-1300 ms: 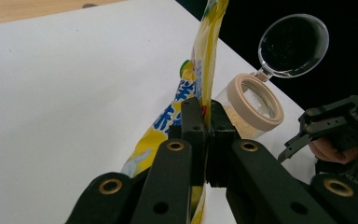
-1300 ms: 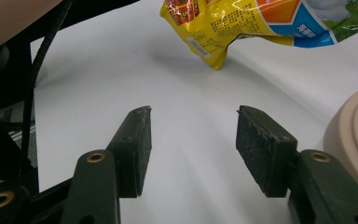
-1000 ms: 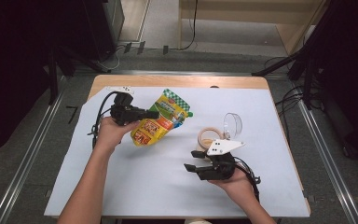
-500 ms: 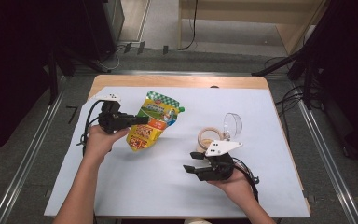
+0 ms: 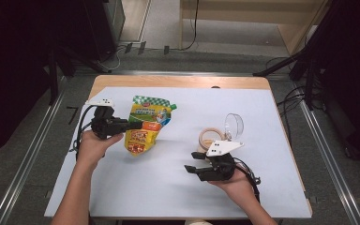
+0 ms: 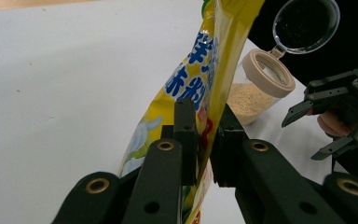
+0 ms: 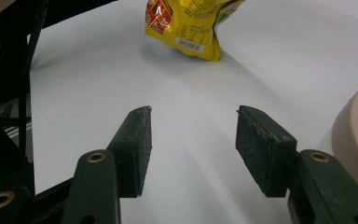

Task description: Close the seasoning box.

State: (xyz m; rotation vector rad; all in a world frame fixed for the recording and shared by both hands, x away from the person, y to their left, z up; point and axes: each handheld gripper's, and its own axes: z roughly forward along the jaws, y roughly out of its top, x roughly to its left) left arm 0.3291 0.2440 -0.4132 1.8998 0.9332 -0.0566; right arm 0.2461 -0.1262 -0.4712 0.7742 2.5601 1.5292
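Observation:
A yellow and green pouch stands tilted on the white sheet, left of centre. My left gripper grips it from the left side. In the left gripper view the pouch runs between the two pads, and the left gripper still pinches it, though its jaws have just been opening a little. My right gripper rests low at the right, open and holding nothing. In its own view the right gripper points toward the pouch's bottom edge.
An open jar with a beige rim and pale grains inside stands just behind my right gripper, its clear flip lid raised. The white sheet covers the table, whose wooden edge runs along the back.
My left hand has drawn the pouch leftward across the sheet, and the pouch now stands more upright. My right hand has kept still.

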